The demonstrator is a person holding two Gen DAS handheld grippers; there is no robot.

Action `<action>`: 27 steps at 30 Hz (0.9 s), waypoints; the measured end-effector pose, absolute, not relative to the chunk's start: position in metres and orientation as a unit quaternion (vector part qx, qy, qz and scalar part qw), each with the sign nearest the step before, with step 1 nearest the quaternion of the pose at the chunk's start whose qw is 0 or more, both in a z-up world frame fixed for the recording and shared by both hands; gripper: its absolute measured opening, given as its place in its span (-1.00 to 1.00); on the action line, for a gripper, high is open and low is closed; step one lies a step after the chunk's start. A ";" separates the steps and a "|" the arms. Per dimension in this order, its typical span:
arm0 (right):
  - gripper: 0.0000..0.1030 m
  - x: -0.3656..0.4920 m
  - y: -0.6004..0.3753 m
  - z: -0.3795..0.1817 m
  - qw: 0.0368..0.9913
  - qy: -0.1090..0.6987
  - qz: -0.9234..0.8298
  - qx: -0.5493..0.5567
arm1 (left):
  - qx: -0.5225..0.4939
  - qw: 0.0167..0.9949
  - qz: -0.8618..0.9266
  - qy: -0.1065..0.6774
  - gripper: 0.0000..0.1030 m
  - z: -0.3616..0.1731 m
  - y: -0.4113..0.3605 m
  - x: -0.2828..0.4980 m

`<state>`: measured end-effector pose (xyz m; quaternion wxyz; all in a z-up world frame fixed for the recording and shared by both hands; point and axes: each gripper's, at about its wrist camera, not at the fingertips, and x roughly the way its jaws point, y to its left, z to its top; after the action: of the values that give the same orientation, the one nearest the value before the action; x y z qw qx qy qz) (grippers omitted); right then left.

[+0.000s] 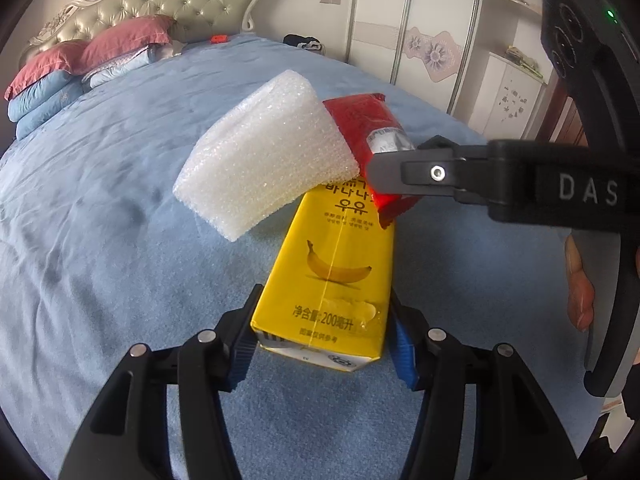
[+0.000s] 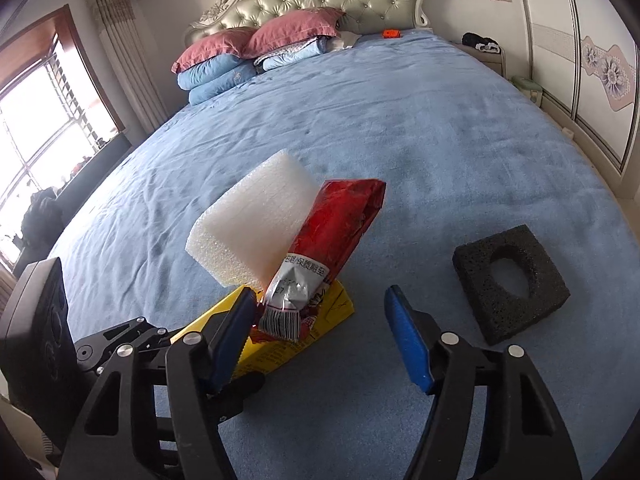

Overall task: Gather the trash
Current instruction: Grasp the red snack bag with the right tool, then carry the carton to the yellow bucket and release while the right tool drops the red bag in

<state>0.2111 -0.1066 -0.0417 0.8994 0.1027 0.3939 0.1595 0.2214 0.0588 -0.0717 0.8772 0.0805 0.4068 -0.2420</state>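
Yellow carton (image 1: 324,292) is clamped crosswise in my left gripper (image 1: 320,340), long axis pointing away; right gripper (image 2: 320,340), nearer the red wrapper (image 2: 332,240), stands apart, empty.

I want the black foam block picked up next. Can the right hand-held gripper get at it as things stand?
Probably yes. The black foam block lies alone on the blue bedspread, just right of the right hand-held gripper, with nothing between. Its jaws stand apart, though the red wrapper sits between them.

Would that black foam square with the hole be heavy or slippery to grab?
The black foam block looks porous, so probably light and squashy. Its rough surface should grip well. Lying flat on the bedspread, it seems unlikely to roll.
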 end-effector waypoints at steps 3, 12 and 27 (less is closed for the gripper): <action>-0.41 0.211 -0.103 -0.042 0.896 0.398 0.173 0.097 | 0.089 0.879 -0.237 0.404 0.07 -0.071 0.056 0.219; -0.66 0.189 -0.115 -0.035 0.899 0.382 0.195 0.087 | 0.051 0.878 -0.248 0.406 0.06 -0.069 0.064 0.215; -0.66 0.120 -0.161 -0.011 0.923 0.331 0.192 0.043 | 0.010 0.875 -0.284 0.393 0.03 -0.059 0.037 0.171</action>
<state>0.1195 -0.1607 -0.0107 0.9229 0.0429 0.3308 0.1921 0.1712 0.0373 -0.0589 0.8746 0.0102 0.3929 -0.2837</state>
